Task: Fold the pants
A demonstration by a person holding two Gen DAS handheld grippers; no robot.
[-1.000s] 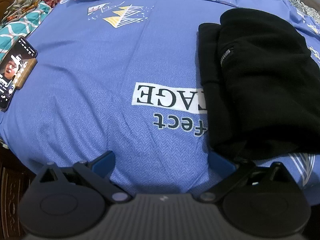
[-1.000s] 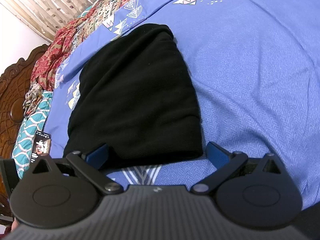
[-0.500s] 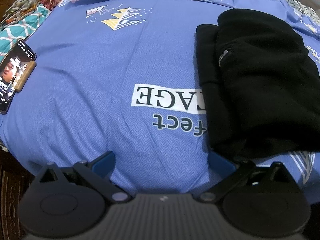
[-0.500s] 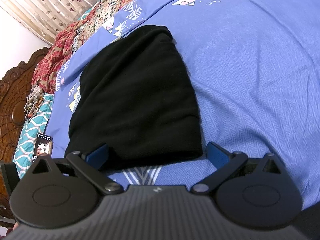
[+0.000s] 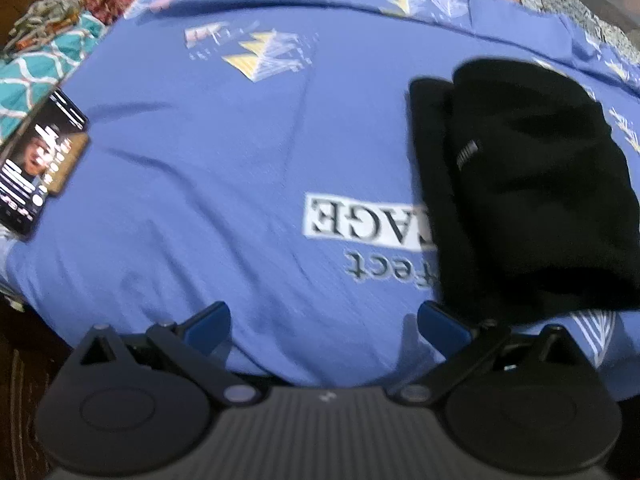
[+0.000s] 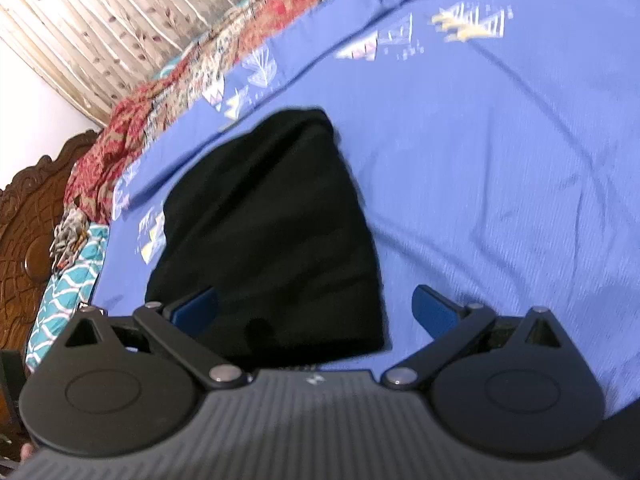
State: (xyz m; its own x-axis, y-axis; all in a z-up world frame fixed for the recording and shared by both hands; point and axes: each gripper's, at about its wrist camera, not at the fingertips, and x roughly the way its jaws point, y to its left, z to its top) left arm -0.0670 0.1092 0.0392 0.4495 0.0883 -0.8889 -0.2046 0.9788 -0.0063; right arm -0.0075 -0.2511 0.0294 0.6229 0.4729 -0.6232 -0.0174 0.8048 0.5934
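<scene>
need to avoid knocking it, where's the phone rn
In the left wrist view the phone lies at the far left edge of the blue bedsheet, beside the teal patterned cloth.

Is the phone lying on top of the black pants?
No, the phone lies on the blue bedsheet, well apart from the black pants.

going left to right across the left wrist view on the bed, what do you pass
teal patterned cloth → phone → bare blue bedsheet → printed lettering → folded black pants
</scene>
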